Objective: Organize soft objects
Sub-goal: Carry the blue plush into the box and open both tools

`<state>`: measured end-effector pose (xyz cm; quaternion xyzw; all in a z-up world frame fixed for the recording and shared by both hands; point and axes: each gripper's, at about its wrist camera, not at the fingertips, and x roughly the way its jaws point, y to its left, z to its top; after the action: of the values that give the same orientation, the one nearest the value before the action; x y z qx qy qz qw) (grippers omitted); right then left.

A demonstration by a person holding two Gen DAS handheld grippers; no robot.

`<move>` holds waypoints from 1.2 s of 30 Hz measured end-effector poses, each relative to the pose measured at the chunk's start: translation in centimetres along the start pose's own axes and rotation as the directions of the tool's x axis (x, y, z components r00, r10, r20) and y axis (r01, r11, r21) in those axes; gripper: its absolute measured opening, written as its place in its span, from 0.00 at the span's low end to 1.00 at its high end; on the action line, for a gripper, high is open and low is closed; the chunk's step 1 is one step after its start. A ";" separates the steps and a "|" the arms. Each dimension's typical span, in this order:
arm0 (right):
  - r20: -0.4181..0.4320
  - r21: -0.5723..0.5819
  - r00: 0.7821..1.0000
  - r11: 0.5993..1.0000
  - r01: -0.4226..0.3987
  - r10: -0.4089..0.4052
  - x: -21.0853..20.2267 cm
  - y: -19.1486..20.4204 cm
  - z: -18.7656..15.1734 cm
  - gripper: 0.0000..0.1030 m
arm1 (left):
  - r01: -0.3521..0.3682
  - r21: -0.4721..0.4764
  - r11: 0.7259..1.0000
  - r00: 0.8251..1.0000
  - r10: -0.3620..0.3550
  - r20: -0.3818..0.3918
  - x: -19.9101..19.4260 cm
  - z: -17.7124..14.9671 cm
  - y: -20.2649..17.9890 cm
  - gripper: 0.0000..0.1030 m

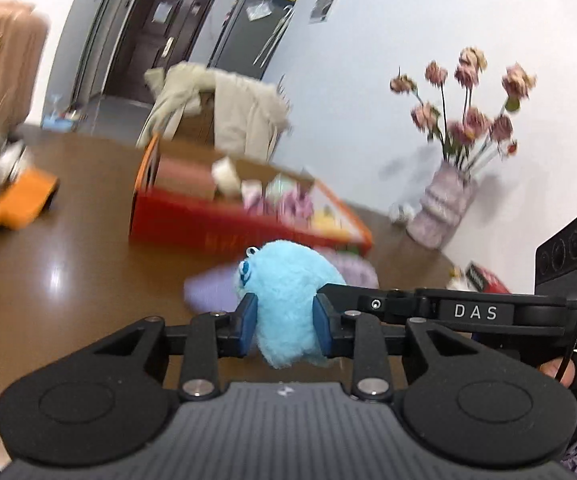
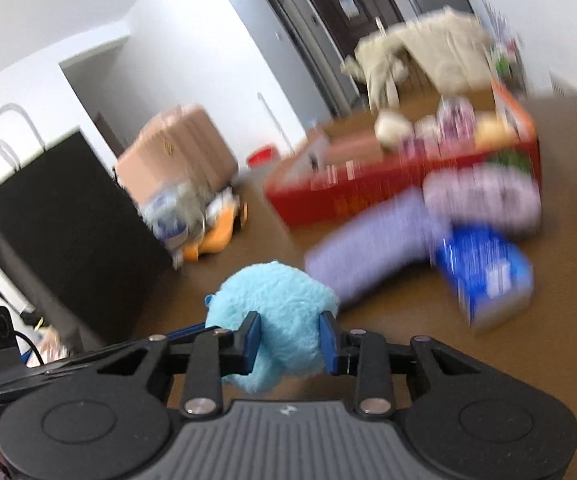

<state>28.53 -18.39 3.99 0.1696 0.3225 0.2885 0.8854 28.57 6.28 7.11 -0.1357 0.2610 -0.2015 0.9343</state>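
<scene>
A light-blue plush toy (image 1: 288, 300), a red-and-orange box (image 1: 216, 220), a lilac vase (image 1: 444, 208) and a brown table (image 1: 68, 280).

Count: one blue plush toy (image 1: 288, 304); two hand-held grippers, left (image 1: 284, 320) and right (image 2: 288, 340); one red cardboard box (image 1: 208, 224); one vase (image 1: 444, 208); one pink suitcase (image 2: 180, 148); one black paper bag (image 2: 68, 216).

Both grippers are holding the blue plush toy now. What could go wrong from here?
1. Both the left gripper and the right gripper pinch the same blue plush toy; if the hands move apart, it may stretch or slip out.
2. The red box already looks full, so the toy may not settle inside.
3. A wide swing might knock the flower vase.
</scene>
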 end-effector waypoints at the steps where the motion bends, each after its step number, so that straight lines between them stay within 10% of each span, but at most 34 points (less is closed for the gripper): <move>1: 0.015 -0.008 1.000 1.000 0.003 -0.003 0.5 0.0 1.6 0.30 | -0.004 0.005 1.000 1.000 0.004 0.011 1.0 1.6 0.4 0.29; 11: 0.010 -0.005 0.994 0.994 0.108 -0.108 14.4 -3.4 16.6 0.35 | -0.068 0.045 0.997 0.986 0.074 -0.147 16.0 12.0 8.0 0.30; 20: -0.162 0.004 0.972 0.985 0.171 -0.168 25.0 -6.9 16.7 0.34 | -0.137 0.103 0.985 0.978 0.151 -0.147 17.5 12.2 10.6 0.44; 30: -0.041 -0.091 0.987 0.984 0.151 -0.156 17.0 -4.7 18.9 0.35 | -0.203 0.185 0.962 0.976 0.215 -0.046 10.9 13.4 5.8 0.63; 36: 0.095 -0.243 0.965 0.934 0.262 -0.246 6.2 -3.1 18.6 0.60 | -0.278 0.264 0.923 0.960 0.278 0.039 4.2 11.5 1.9 0.82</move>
<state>46.07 -19.06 13.24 0.0211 0.2741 0.2052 0.9393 38.66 7.84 14.13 0.0298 0.2476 -0.1001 0.9632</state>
